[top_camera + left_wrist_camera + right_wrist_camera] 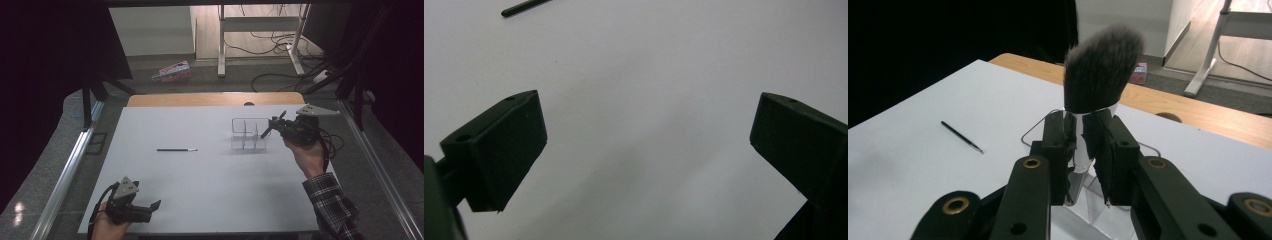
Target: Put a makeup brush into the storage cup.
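Observation:
A makeup brush (1103, 67) with dark, grey-tipped bristles and a shiny silver ferrule stands upright between the jaws of my right gripper (1080, 145), which is shut on it. In the high view that right gripper (272, 127) hovers at the right end of a clear acrylic organizer (246, 134), brush raised over it. A thin black pencil-like stick (176, 149) lies flat on the middle of the white table (210, 190). My left gripper (152, 209) rests near the front left corner, and its jaws (644, 130) are wide apart over bare tabletop.
The organizer (1098, 207) has clear partition walls below the right jaws. The stick (524, 7) lies ahead of the left gripper. A wooden strip (215, 98) borders the table's far edge. Beyond it are a desk frame (260, 30), floor cables and a pink box (172, 71).

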A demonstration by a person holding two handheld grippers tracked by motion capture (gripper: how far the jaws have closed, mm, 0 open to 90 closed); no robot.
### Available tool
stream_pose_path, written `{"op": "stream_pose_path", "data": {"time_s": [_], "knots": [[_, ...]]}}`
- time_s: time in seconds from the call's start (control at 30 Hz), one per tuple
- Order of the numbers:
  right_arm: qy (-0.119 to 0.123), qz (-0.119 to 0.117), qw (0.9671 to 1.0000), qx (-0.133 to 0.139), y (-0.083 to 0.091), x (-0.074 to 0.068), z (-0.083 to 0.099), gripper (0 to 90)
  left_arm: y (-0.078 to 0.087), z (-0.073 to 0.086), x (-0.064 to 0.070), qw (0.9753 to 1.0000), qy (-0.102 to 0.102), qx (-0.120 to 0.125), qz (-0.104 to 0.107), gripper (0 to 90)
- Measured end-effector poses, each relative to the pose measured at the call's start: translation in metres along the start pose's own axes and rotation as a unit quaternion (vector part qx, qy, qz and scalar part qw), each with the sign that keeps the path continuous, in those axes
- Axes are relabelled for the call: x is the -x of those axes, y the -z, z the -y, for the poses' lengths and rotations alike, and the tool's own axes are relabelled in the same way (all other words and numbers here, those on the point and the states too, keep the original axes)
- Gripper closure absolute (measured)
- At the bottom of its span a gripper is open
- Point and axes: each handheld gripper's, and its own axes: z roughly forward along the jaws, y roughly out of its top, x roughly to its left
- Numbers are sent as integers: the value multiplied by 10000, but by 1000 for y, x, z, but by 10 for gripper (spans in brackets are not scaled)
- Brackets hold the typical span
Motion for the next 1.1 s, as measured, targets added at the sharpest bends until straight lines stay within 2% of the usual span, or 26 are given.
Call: {"op": "stream_pose_path", "data": {"time_s": [0.43,0.9,1.1], "knots": [[55,275,9996,24,-9,12,-8,755,0,0,0,10000,-12,32,-14,14],[235,498,9984,-92,-26,16,-8,755,-1,-1,1,10000,20,-7,33,17],[278,526,9981,-156,-34,16,-5,755,-1,-1,1,10000,12,-1,33,18]]}}
